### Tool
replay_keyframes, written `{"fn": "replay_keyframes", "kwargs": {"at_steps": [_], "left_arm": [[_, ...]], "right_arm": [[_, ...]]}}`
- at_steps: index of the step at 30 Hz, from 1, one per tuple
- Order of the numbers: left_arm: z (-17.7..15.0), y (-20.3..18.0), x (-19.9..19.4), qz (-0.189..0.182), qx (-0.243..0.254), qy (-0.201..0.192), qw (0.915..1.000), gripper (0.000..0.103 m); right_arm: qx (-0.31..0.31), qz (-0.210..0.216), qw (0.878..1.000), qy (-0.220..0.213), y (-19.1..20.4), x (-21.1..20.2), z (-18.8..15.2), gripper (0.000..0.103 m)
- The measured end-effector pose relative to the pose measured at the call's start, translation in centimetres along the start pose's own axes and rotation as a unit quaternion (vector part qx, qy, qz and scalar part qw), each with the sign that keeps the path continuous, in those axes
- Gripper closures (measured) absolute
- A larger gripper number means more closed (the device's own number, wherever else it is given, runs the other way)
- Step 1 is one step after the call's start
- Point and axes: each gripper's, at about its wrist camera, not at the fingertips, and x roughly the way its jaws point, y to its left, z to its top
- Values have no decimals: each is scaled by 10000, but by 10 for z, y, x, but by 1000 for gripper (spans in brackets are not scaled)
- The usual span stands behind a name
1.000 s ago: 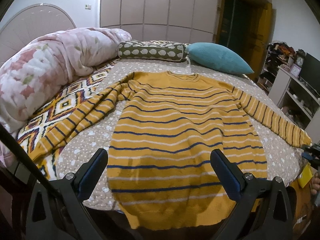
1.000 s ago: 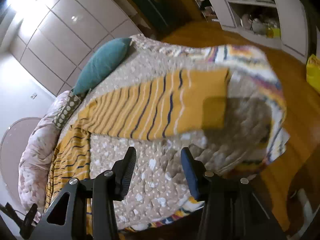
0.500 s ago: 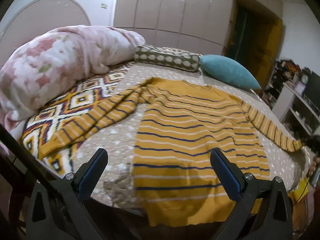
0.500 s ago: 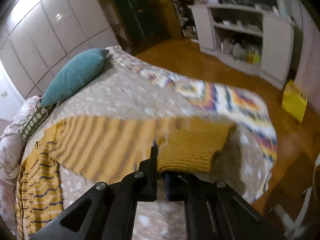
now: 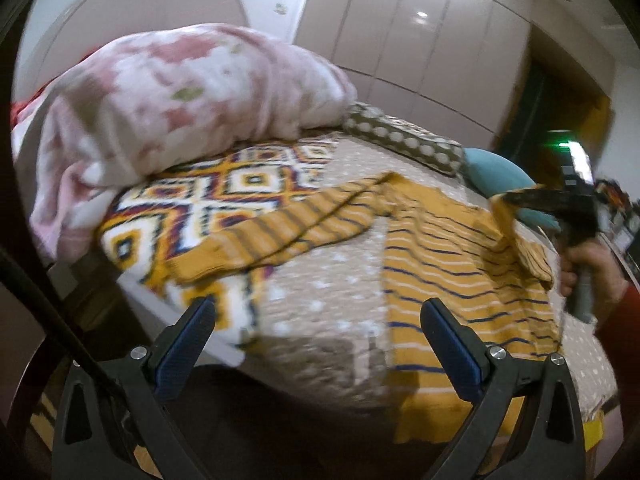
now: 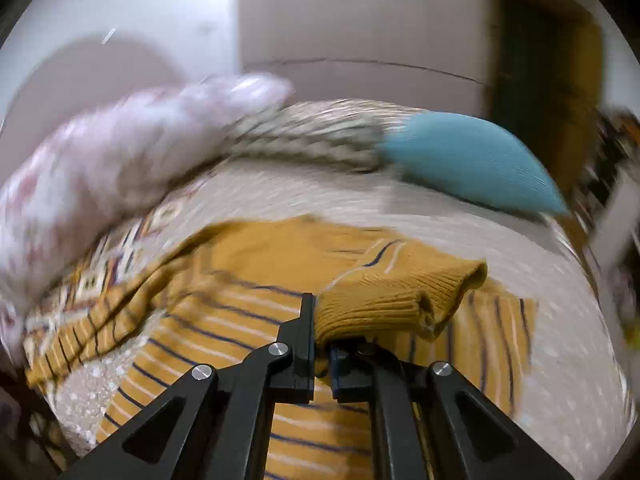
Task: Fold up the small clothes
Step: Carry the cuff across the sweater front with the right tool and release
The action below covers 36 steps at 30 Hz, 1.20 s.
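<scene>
- Left wrist view: left gripper (image 5: 318,332) has its jaws spread wide, nothing between the blue pads (image 5: 184,344). It hangs over the near edge of the bed (image 5: 320,280), clear of the fabric.
- Same view: the yellow striped sweater (image 5: 452,264) lies flat on the dotted beige bedspread, body to the right of centre, hem draped over the near edge.
- One sleeve (image 5: 280,236) runs out to the left across the diamond-pattern blanket (image 5: 192,200), its cuff near that blanket's edge.
- Right gripper (image 5: 516,200) shows at the right edge, held in the right hand (image 5: 588,268), with yellow knit caught in its tip and lifted above the sweater's far shoulder. Blurred, so no detail of the pinch here.
- Behind: pink floral duvet (image 5: 172,96) heaped at left, spotted bolster (image 5: 400,140), teal pillow (image 5: 500,176), wardrobe doors (image 5: 420,32).
- Right wrist view: right gripper (image 6: 322,340) is clamped on the sweater's other sleeve cuff (image 6: 396,296); the ribbed end bunches out to the right of the fingertips.
- That cuff is raised above the sweater (image 6: 248,292) body, with the sleeve doubled back over the chest area.
- The rest of the garment lies flat on the bed (image 6: 560,340) below.
- Background heavily motion-smeared: teal pillow (image 6: 472,160) at right, duvet (image 6: 120,148) at left, bolster (image 6: 312,136) between them.
</scene>
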Motion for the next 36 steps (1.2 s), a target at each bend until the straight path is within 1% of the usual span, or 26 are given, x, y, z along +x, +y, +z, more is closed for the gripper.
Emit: {"fn": "replay_keyframes", "kwargs": {"at_steps": [1, 3, 4, 5, 7, 8, 9, 10, 12, 14, 15, 16, 18, 20, 21, 24, 25, 26, 28, 31, 33, 34, 36], "left_arm": [[-1, 8, 0, 53, -67, 4, 10000, 1], [-6, 24, -3, 140, -192, 3, 9997, 1], [-8, 31, -3, 181, -257, 13, 9995, 1], [-10, 39, -3, 217, -323, 24, 9992, 1], [-13, 50, -3, 264, -413, 41, 9988, 1], [-14, 55, -4, 290, -458, 48, 9985, 1], [-15, 59, -4, 304, -491, 50, 9983, 1], [-16, 62, -4, 307, -525, 50, 9981, 1], [-17, 69, -4, 301, -610, 45, 9977, 1], [-17, 71, -4, 285, -685, 29, 9972, 1], [-17, 73, -5, 275, -717, 18, 9970, 1], [-16, 74, -6, 272, -743, 5, 9969, 1], [-15, 78, -8, 321, -764, -50, 9965, 1], [-14, 82, -12, 426, -769, -115, 9961, 1], [-14, 84, -13, 495, -772, -145, 9957, 1], [-14, 95, -16, 725, -810, -195, 9939, 1], [-15, 100, -16, 803, -852, -187, 9929, 1], [-15, 105, -17, 853, -882, -186, 9923, 1], [-17, 116, -19, 994, -970, -190, 9901, 1], [-20, 129, -23, 1147, -1066, -210, 9874, 1], [-22, 137, -25, 1241, -1126, -226, 9856, 1], [-23, 140, -26, 1276, -1151, -233, 9848, 1], [-25, 146, -26, 1323, -1205, -222, 9836, 1]], "right_arm": [[-373, -15, 9992, 123, 34, 24, 1, 97], [-837, -83, 9957, 384, 79, 62, -3, 97], [-954, -126, 9942, 473, 90, 73, -4, 97], [-1199, -211, 9903, 664, 112, 96, -10, 97], [-1478, -343, 9842, 916, 129, 119, -18, 97], [-1716, -478, 9786, 1031, 142, 132, -24, 96], [-2003, -606, 9721, 1063, 156, 141, -30, 94], [-2228, -726, 9666, 1040, 166, 147, -33, 94], [-2633, -940, 9560, 890, 184, 146, -40, 93], [-2919, -1003, 9483, 735, 197, 141, -42, 93], [-3063, -955, 9448, 658, 202, 136, -44, 92], [-3141, -843, 9436, 616, 207, 133, -43, 85], [-3201, -553, 9443, 535, 216, 123, -43, 74], [-3200, -347, 9461, 350, 224, 106, -40, 70], [-3142, -235, 9487, 281, 226, 97, -37, 65], [-2937, 122, 9555, 240, 235, 78, -37, 63], [-2922, 338, 9554, 269, 240, 70, -39, 63], [-2989, 569, 9522, 282, 249, 61, -44, 63], [-3284, 900, 9399, 253, 268, 41, -59, 63], [-3843, 1362, 9129, 204, 303, 14, -88, 63], [-4135, 1563, 8969, 157, 322, 2, -103, 63], [-4347, 1692, 8844, 132, 335, -4, -114, 63], [-4593, 1756, 8707, 56, 350, -8, -126, 63]]}}
